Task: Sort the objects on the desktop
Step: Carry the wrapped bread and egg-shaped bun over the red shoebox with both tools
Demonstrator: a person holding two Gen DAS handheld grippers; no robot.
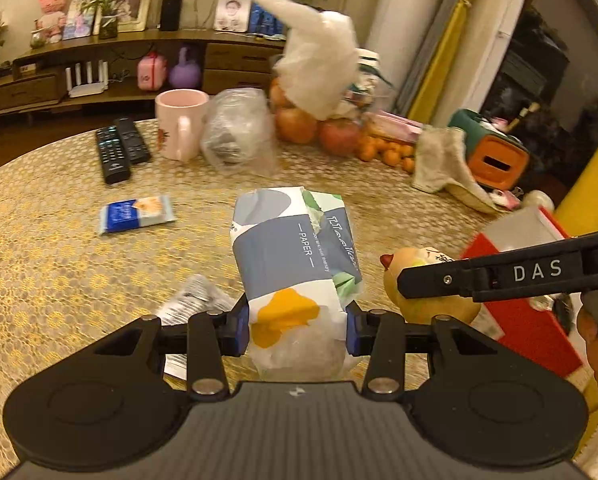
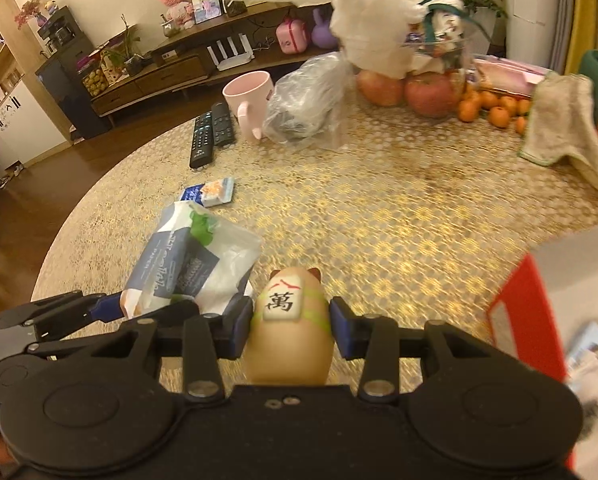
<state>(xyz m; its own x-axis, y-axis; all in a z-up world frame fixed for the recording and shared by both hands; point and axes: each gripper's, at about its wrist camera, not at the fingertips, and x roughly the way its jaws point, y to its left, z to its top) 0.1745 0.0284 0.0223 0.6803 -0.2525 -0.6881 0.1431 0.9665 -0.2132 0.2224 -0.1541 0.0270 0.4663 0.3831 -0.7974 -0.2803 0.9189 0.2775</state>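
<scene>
- The left gripper [image 1: 297, 330] is clenched on a soft tissue pack [image 1: 293, 256], blue pads pressing into both sides of its near end.
- The pack's long axis runs straight away from the tool, up the centre of the left wrist view; its far end appears lifted off the table [image 1: 51, 264], though I cannot be sure.
- The right gripper [image 2: 291, 330] is clamped on a tan egg-shaped toy [image 2: 289, 332] bearing a white mahjong tile with black characters, held upright at the bottom centre of the right wrist view.
- The two tools sit close together: the right gripper's arm crosses the lower right of the left view, with the toy just beside the pack.
- A red and white box [image 1: 525, 280] sits at the right edge of both views, nearest the right gripper; judging by position, it looks like the likeliest bin for sorting.
- Further out on the table: a small blue packet [image 1: 137, 214] at mid left, two black remotes [image 1: 119, 152], a pink mug [image 1: 181, 124], a clear plastic bag [image 1: 239, 132].
- At the upper right sit apples [image 1: 319, 128], tangerines [image 1: 387, 154] and a beige cloth [image 1: 443, 160].
- Nothing stands between either gripper and the box, though each loaded tool could bump the other.
</scene>
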